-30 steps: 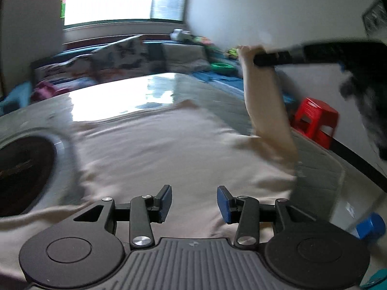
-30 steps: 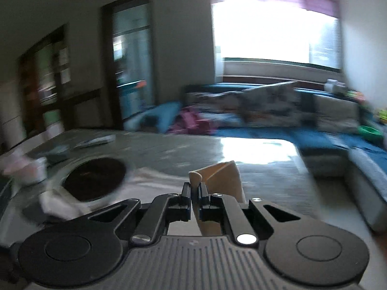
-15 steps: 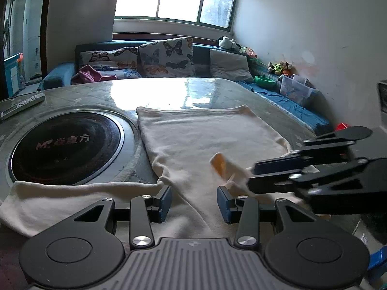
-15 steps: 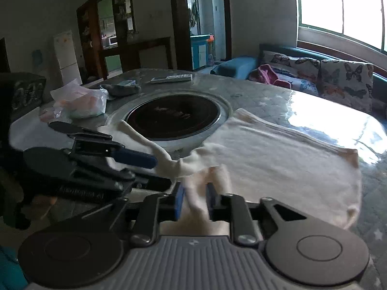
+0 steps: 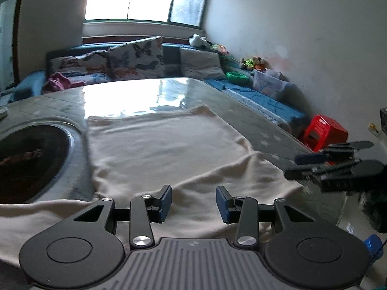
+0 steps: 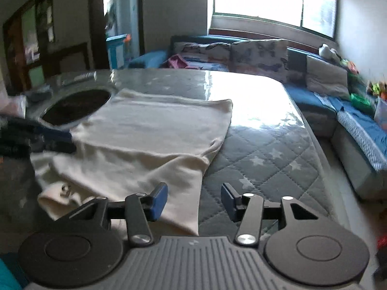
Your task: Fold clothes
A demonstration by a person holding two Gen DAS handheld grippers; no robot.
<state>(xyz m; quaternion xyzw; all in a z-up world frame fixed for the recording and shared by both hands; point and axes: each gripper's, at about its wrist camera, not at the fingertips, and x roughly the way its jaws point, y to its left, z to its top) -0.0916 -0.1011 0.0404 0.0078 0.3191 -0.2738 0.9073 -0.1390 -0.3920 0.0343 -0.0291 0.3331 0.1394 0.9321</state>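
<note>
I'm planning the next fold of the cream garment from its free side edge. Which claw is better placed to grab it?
Right, probably. The right claw has just been opening, holds nothing and straddles the garment edge over the quilted table. The left claw, open too, hovers over mid-cloth, off any edge.

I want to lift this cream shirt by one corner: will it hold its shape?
Probably not. The shirt lies in soft folds and wrinkles, so it should droop from whichever corner is pinched. It looks thin and light. Its sleeve trails aside and would likely drag.
</note>
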